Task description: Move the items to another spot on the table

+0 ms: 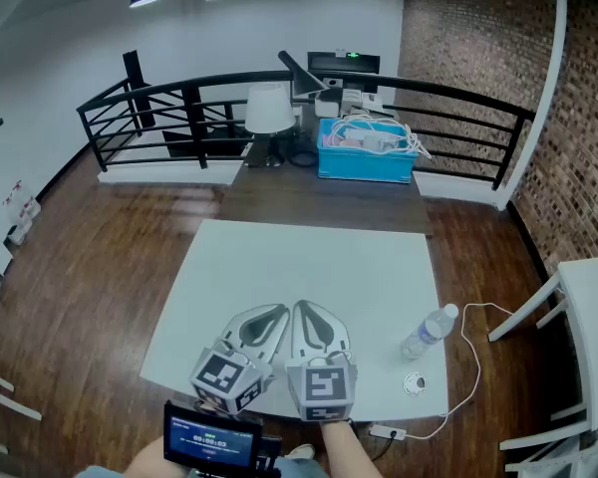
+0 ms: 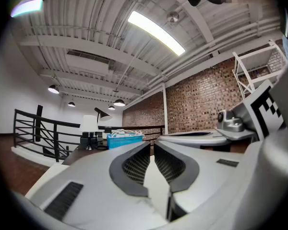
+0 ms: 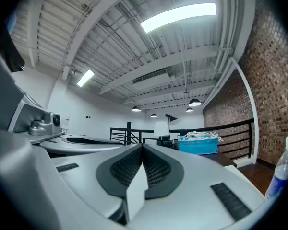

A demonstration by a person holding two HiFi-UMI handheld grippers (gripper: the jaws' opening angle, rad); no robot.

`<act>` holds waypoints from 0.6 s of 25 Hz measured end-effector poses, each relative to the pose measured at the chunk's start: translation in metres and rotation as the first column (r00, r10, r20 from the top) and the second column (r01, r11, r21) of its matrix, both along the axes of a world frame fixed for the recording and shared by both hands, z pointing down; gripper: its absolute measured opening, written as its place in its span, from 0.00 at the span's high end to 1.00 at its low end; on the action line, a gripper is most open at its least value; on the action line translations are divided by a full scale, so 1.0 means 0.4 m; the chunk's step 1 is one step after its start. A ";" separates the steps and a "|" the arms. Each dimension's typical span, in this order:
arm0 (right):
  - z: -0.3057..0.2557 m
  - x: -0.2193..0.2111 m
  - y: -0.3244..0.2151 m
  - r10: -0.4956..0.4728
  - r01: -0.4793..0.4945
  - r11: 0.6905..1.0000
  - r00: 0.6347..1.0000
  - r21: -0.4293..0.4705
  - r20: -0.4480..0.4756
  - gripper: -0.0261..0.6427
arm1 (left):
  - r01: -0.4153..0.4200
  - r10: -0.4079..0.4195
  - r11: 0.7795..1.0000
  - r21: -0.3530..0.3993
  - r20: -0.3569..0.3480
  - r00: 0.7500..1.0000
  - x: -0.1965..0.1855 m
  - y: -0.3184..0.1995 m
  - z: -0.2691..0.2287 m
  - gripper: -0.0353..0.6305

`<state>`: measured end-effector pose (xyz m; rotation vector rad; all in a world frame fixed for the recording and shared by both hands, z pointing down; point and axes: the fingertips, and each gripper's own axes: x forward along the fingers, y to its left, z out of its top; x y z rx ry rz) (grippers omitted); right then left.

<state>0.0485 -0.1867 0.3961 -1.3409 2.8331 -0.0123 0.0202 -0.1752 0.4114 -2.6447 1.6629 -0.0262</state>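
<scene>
Head view: a clear plastic bottle stands at the right of the white table, apart from the left gripper and right gripper, both clenched empty; a blue bin beyond holds white cables.

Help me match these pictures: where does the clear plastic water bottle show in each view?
Head view: clear plastic water bottle near the white table's right edge.
Left gripper view: not in it.
Right gripper view: at the far right edge.
Shared landmark: blue bin of white cables.
</scene>
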 end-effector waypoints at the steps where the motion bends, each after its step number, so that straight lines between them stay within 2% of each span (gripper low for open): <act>1: 0.000 0.006 -0.004 0.006 -0.006 1.000 1.000 0.002 0.003 0.96 | -0.005 0.005 1.000 -0.001 0.001 1.000 0.007 -0.004 0.001 0.90; 8: -0.004 0.073 -0.029 0.060 -0.060 0.998 0.998 0.012 0.015 0.94 | -0.057 0.057 0.998 -0.023 0.000 0.998 0.087 -0.022 -0.004 0.90; 15: -0.003 0.197 -0.048 0.143 -0.144 0.989 0.989 0.014 0.022 0.94 | -0.138 0.138 0.990 -0.036 0.008 0.990 0.200 -0.043 0.007 0.90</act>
